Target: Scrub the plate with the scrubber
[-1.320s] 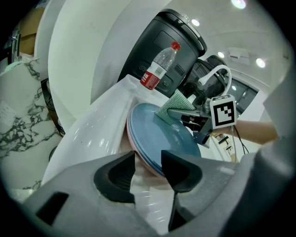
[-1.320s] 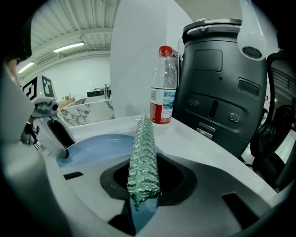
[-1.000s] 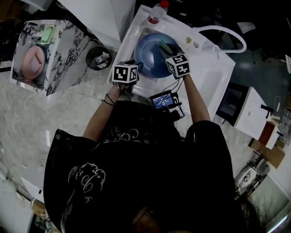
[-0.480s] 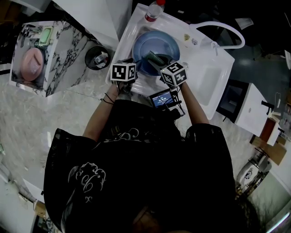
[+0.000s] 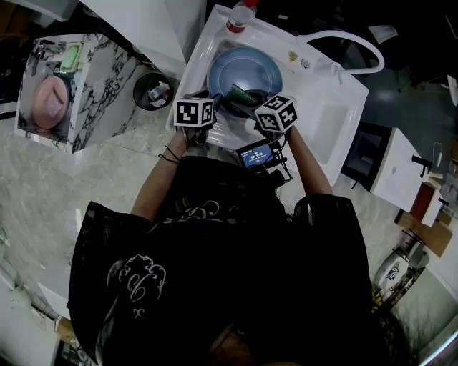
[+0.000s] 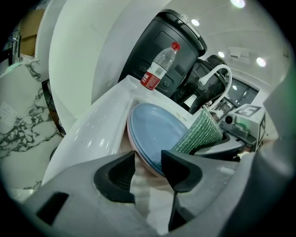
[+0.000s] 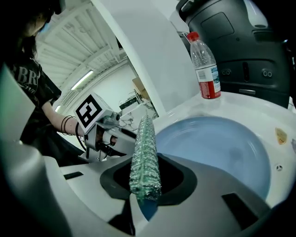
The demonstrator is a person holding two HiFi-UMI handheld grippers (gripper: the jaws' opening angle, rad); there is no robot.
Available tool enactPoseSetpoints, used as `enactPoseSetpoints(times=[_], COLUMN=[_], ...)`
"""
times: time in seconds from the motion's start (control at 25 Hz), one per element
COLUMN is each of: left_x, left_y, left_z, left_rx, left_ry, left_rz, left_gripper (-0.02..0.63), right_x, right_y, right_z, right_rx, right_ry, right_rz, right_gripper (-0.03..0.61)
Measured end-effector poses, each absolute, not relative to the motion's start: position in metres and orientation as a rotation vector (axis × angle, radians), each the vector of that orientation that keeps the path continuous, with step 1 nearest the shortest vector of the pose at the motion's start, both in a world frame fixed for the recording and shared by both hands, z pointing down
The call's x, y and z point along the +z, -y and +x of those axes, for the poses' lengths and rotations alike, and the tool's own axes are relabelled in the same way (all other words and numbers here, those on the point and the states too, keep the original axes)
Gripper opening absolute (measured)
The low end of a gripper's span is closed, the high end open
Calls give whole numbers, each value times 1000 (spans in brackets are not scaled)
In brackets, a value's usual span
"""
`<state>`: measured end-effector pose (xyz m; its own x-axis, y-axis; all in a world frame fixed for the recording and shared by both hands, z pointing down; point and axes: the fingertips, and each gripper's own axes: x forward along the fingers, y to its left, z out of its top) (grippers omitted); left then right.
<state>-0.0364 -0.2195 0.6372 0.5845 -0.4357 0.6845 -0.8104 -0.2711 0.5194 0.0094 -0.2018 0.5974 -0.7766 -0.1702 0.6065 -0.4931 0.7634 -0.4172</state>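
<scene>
A blue plate [image 5: 247,68] stands tilted in the white sink [image 5: 200,53], with a pinkish rim showing under it [image 6: 134,148]. My left gripper [image 5: 215,106] is shut on the plate's near left rim [image 6: 155,162]; the rim runs between its jaws [image 6: 148,169]. My right gripper [image 5: 249,101] is shut on a green scrubber [image 5: 242,93], which stands up between its jaws [image 7: 145,185]. The scrubber [image 7: 144,152] lies over the plate's near part [image 7: 217,152]. From the left gripper view the scrubber [image 6: 200,134] shows at the plate's right edge.
A water bottle [image 5: 240,16] with a red cap stands at the sink's back rim [image 7: 206,67]. A white curved tap [image 5: 347,46] arches over the right basin [image 5: 325,121]. A black bin [image 5: 154,89] and a marbled stand [image 5: 100,78] with a pink dish [image 5: 49,100] lie to the left.
My right gripper has swung the scrubber from the plate's far right part toward its near left part, closer to the left gripper. The left gripper and the plate have stayed put.
</scene>
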Motion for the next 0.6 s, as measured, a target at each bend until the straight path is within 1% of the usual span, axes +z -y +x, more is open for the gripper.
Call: enactPoseSetpoints(times=[0.16, 0.36, 0.6], left_x=[637, 638, 638], left_y=[219, 219, 219], left_z=[-36, -37, -37], left_rx=[519, 519, 519], left_ry=[1001, 1000, 1000], left_rz=[1907, 1902, 1903], left_gripper=[187, 187, 187], right_x=[592, 587, 578], right_y=[223, 268, 322], right_z=[24, 57, 90], right_rx=[747, 518, 322], right_ry=[2429, 2372, 2307], right_rz=[627, 777, 889], right_gripper=[89, 89, 89])
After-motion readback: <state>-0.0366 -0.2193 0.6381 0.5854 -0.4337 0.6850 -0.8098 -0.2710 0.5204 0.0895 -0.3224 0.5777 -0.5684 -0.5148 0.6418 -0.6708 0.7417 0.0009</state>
